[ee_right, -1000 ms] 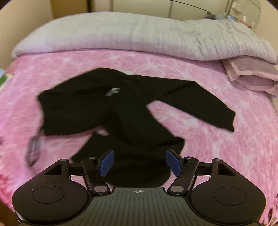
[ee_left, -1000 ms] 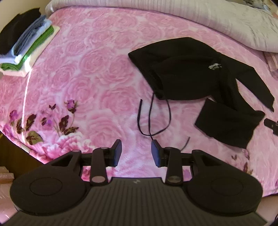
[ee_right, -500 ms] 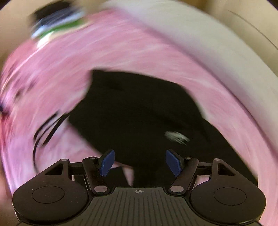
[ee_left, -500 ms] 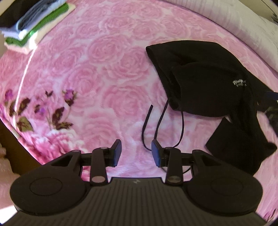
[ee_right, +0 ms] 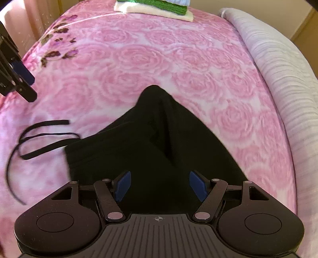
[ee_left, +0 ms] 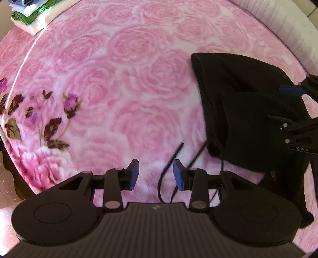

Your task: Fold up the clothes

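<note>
A black hoodie lies crumpled on the pink rose blanket. It also shows in the right wrist view, its hood pointing away. Its black drawstrings trail off the hood; they lie at the left in the right wrist view. My left gripper is open and empty, low over the blanket beside the drawstrings. My right gripper is open and empty, just over the hoodie; it also shows at the right edge of the left wrist view.
A stack of folded clothes sits at the far end of the bed, also seen top left in the left wrist view. A grey quilt runs along the right side. The bed edge drops off at left.
Both grippers have come down closer to the bed. The right one has swung round from facing the quilt to facing along the bed over the hood. The left one has moved toward the drawstrings.
</note>
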{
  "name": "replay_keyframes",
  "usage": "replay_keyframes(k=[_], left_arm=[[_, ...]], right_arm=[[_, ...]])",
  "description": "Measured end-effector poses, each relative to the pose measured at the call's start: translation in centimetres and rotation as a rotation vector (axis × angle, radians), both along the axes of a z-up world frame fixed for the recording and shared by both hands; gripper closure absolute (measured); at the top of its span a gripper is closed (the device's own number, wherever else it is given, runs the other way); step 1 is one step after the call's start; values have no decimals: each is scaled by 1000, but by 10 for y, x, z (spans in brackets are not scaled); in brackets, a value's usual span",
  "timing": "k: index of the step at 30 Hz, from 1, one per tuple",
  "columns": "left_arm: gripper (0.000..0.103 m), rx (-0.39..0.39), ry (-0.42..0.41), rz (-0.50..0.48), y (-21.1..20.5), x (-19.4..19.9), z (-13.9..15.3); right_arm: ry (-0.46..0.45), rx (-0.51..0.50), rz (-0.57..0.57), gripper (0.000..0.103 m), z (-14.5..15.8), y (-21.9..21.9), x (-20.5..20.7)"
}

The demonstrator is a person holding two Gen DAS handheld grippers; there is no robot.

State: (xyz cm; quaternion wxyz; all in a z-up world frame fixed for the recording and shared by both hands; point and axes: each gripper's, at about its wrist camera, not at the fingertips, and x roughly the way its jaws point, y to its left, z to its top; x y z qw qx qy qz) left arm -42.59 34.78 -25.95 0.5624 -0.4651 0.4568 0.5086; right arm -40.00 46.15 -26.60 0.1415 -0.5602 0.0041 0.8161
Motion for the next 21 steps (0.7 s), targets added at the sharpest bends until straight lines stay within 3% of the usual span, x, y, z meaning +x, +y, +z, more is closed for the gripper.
replay_keyframes(k=[2,3,4,5,6,11,17,21], left_arm=[[70,-5,4,2,8,0,-5],[70,-10,7,3,13,-1,-7],[70,-13,9,5,17,-1,-9],[70,-13,11,6,20,-2,-10],[70,-11,13,7,23,-3,-10],[70,-7,13,-1,32,-2,-8],[70,8,0,-32,22,5,3],[70,2,-20,-42,6,6,11]], right_arm=[[-23,-34,8,34,-11,9,-4],[-37,-54,9,40,-17,13,-5],[-55,-89,7,75,-22,16,-6],[-82,-136,-8,92,-28,18,-7],[-105,-160,-25,99,-32,17,-5],[-64,-193,-39,102,-26,-14,15],[155,-240,-226,103,34,-34,56],[357,-291,-446,103,85,-43,94]])
